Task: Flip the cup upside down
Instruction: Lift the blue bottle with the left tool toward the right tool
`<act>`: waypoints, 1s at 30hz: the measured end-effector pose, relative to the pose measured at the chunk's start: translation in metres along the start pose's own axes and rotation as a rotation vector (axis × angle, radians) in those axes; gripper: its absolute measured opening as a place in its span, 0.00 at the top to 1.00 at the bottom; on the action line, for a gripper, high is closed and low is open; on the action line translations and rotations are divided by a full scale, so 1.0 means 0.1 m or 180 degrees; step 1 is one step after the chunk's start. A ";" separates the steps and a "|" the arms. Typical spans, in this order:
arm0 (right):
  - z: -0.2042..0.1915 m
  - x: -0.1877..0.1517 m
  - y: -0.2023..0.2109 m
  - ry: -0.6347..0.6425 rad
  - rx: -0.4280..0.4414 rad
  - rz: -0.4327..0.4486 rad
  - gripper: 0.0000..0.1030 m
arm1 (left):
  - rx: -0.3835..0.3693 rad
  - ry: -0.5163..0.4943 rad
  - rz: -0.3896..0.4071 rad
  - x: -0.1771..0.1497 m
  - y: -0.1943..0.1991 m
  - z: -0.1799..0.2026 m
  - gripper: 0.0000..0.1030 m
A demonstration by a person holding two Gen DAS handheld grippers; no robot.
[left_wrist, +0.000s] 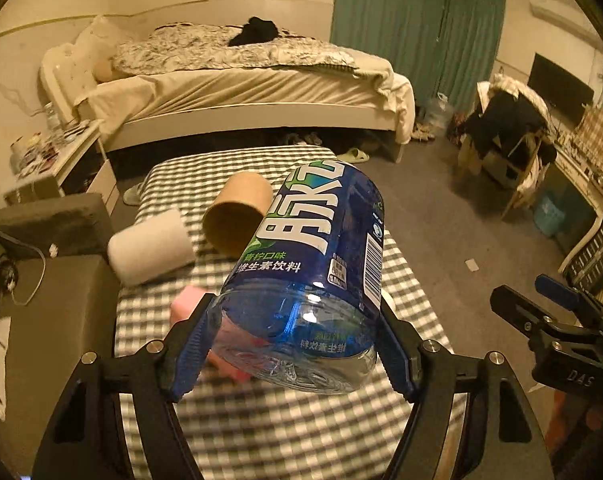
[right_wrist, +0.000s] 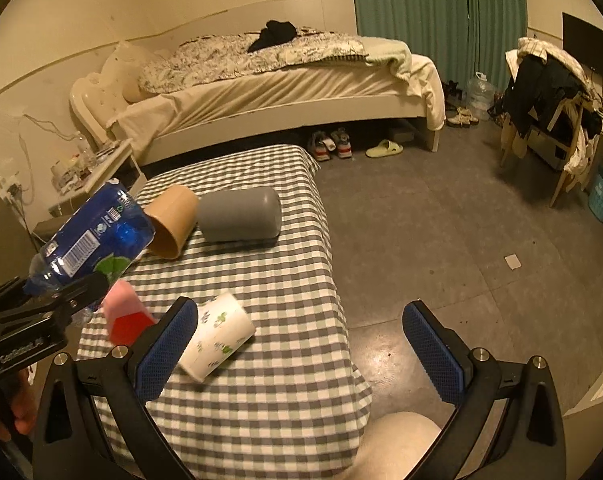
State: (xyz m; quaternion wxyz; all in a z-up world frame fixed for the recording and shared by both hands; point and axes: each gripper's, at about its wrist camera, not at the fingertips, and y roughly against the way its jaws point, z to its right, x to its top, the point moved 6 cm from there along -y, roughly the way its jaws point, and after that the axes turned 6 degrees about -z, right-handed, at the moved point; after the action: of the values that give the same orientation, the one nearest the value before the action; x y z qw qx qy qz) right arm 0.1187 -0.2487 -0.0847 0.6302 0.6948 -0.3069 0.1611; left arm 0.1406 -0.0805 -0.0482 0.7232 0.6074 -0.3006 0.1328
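My left gripper point(left_wrist: 297, 344) is shut on a clear blue drink bottle point(left_wrist: 317, 256) with a blue label. It hangs tilted above the checked table point(left_wrist: 261, 432), its ribbed bottom end toward the camera. The right wrist view shows the same bottle point(right_wrist: 89, 240) slanting up from the left gripper point(right_wrist: 41, 304). On the cloth, on their sides, lie a brown paper cup point(right_wrist: 173, 220), a grey cup point(right_wrist: 241, 218) and a white cactus-print cup point(right_wrist: 217, 332). A pink and red cup point(right_wrist: 125, 316) sits under the bottle. My right gripper point(right_wrist: 301, 340) is open over the table's right edge point(right_wrist: 337, 300), holding nothing.
A pale roll-shaped thing point(left_wrist: 151, 246) lies left of the brown cup point(left_wrist: 237, 216). A bed point(right_wrist: 281, 88) stands behind the table, a cluttered nightstand point(right_wrist: 89, 164) to the left. Bare grey floor point(right_wrist: 441, 220) lies to the right, with a clothes-laden chair point(right_wrist: 549, 92) beyond. A hand point(right_wrist: 9, 412) holds the left gripper.
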 end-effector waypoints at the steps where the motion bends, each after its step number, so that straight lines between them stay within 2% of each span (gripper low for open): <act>1: -0.02 -0.04 0.05 0.0015 0.0009 0.0016 0.00 | 0.0023 0.0046 0.0013 -0.09 0.06 -0.01 0.27; 7: -0.14 -0.29 0.28 0.0142 0.0034 0.0071 0.00 | 0.0093 0.0251 -0.0001 -0.51 0.16 -0.04 0.27; 12: -0.20 -0.55 0.38 0.0263 0.0021 0.0052 0.00 | 0.0188 0.0345 -0.0092 -0.87 0.07 -0.06 0.27; 16: -0.20 -0.74 0.33 0.0276 0.0005 -0.0029 0.00 | 0.0176 0.0385 -0.0181 -1.17 -0.06 -0.04 0.27; 22: -0.20 -0.95 0.22 0.0365 -0.0042 -0.0175 0.00 | 0.0143 0.0356 -0.0376 -1.36 -0.33 0.03 0.27; 26: -0.18 -0.90 0.16 0.0336 -0.0051 -0.0202 0.00 | 0.0110 0.0265 -0.0555 -1.43 -0.49 0.15 0.27; 30: -0.17 -0.78 0.11 0.0317 -0.0076 -0.0179 0.00 | 0.0066 0.0238 -0.0578 -1.40 -0.56 0.17 0.27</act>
State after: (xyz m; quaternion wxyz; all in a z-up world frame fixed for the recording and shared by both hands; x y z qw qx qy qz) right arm 0.0548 -0.2146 -0.1212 0.6572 0.6867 -0.2573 0.1741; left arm 0.0578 -0.0854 -0.1753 0.7367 0.6342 -0.2158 0.0924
